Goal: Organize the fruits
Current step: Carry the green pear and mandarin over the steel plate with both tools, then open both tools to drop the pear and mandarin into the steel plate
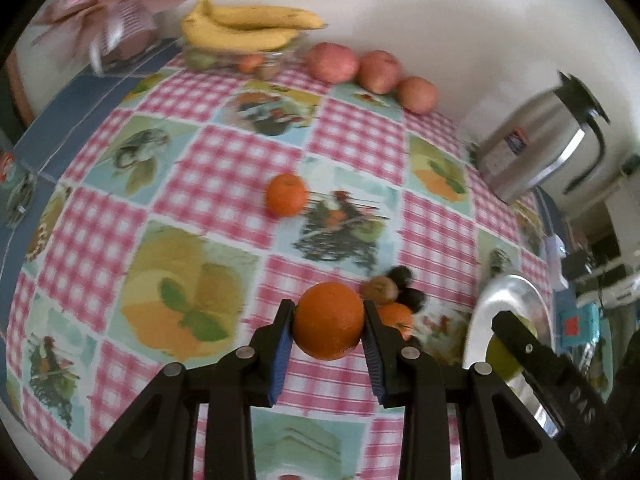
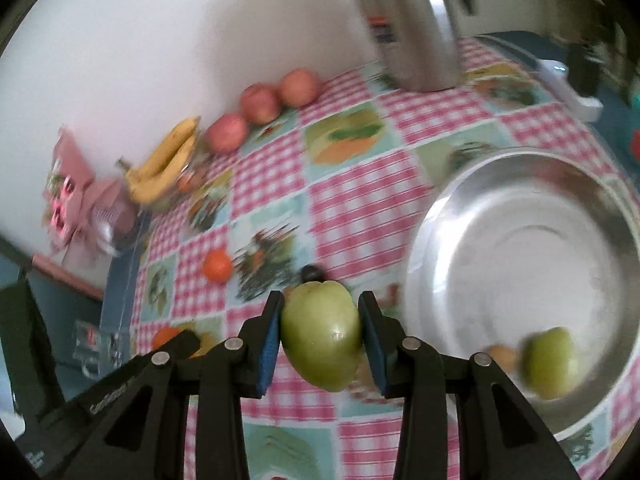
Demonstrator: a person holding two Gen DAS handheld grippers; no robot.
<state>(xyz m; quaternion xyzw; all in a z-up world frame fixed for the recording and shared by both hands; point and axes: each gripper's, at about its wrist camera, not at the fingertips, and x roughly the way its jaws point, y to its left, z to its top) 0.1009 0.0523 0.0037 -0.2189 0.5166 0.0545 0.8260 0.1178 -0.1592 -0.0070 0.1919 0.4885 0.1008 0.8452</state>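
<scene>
My left gripper (image 1: 329,320) is shut on an orange (image 1: 328,322), held above the checked tablecloth. Behind it lie a kiwi (image 1: 380,289), dark fruits (image 1: 402,276) and another orange (image 1: 394,316). A small orange (image 1: 286,194) sits mid-table. My right gripper (image 2: 320,328) is shut on a green apple (image 2: 322,334), left of a steel bowl (image 2: 440,216) that holds a green apple (image 2: 550,362) and a blurred orange-brown fruit (image 2: 500,356). The bowl also shows in the left wrist view (image 1: 484,312).
Bananas (image 1: 244,26) lie on a glass bowl (image 1: 280,54) of fruit at the back by the wall. Three red apples (image 1: 376,70) line the wall. A steel jug (image 1: 544,148) stands at the back right. A pink package (image 1: 108,12) is back left.
</scene>
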